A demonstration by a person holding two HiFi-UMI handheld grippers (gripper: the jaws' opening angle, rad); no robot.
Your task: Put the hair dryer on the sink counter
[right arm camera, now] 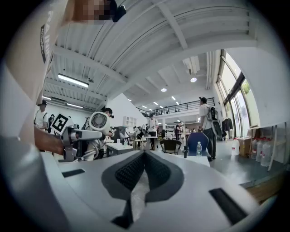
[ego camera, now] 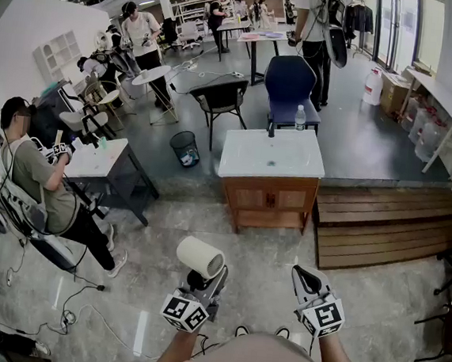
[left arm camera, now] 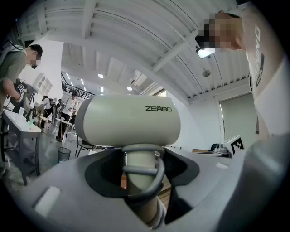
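The hair dryer (ego camera: 200, 256) is cream-white, with a short round barrel printed ZEABO and a grey loop on its handle. It stands handle-down with the barrel level, clamped by the handle in the left gripper's (ego camera: 200, 283) jaws. The sink counter (ego camera: 235, 166), a white basin tabletop on a wooden cabinet, stands well apart ahead.

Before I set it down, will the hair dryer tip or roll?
Probably top-heavy: the hair dryer carries a wide barrel above the slim handle that the left gripper holds in its jaws, so it may swing. Laid down, its round barrel could roll on the sink counter.
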